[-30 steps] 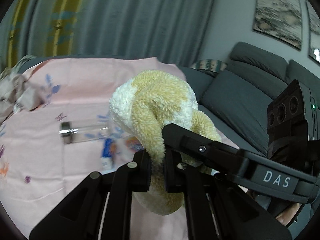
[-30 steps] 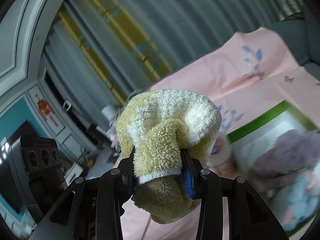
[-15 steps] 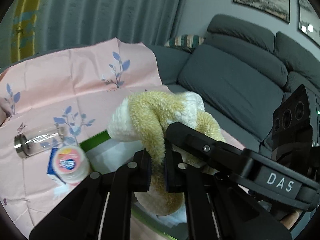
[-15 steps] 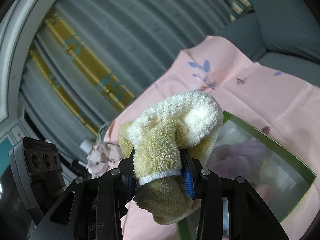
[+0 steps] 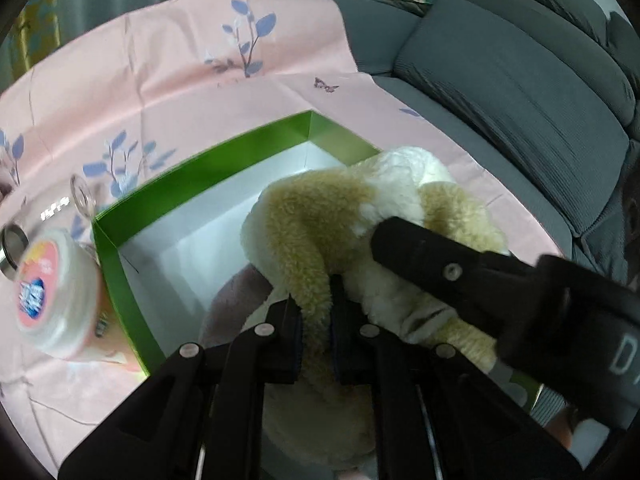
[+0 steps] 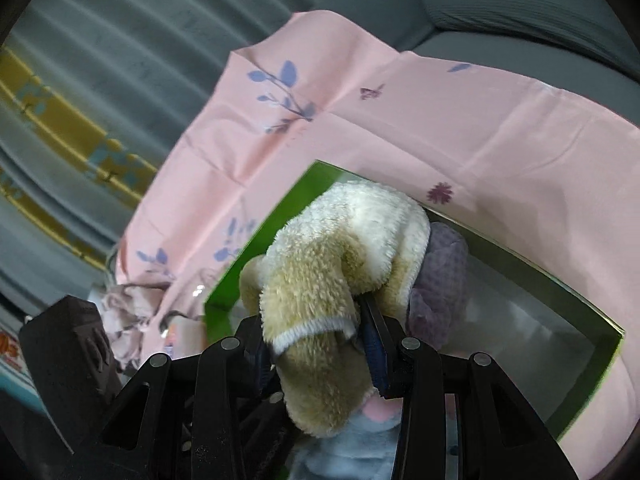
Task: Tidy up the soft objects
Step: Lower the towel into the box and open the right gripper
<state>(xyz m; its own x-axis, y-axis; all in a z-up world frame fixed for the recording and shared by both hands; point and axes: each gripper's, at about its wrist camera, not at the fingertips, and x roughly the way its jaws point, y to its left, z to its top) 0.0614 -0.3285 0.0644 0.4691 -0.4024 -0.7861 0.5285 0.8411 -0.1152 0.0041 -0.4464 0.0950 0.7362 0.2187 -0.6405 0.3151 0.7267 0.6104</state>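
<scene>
Two black two-finger grippers share one fluffy cream-and-tan plush cloth (image 5: 352, 216), bunched into a lump above an open box with green walls and a white floor (image 5: 208, 168). The left gripper (image 5: 316, 316) has its jaws drawn close together with a tan fold of the cloth pinched between them; they have just been easing apart slightly, yet the fold sits between the pads in the left wrist view. The right gripper (image 6: 320, 348) clamps a thicker roll of the same cloth, its white-stitched hem lying across the gap and a blue pad pressed against the right side. From the left wrist camera, one of the right gripper's long black arms crosses the cloth from the right. Inside the box lies a mauve waffle-textured cloth (image 6: 440, 280), partly under the plush lump, and a pale blue fuzzy item (image 6: 352, 440) shows below the right gripper. The box rests on a pink sheet printed with blue leaf sprigs (image 5: 180, 92), spread over a dark grey sofa (image 5: 520, 80). Just beside the box's left wall stands a white tub with a pink and blue lid (image 5: 52, 296).
</scene>
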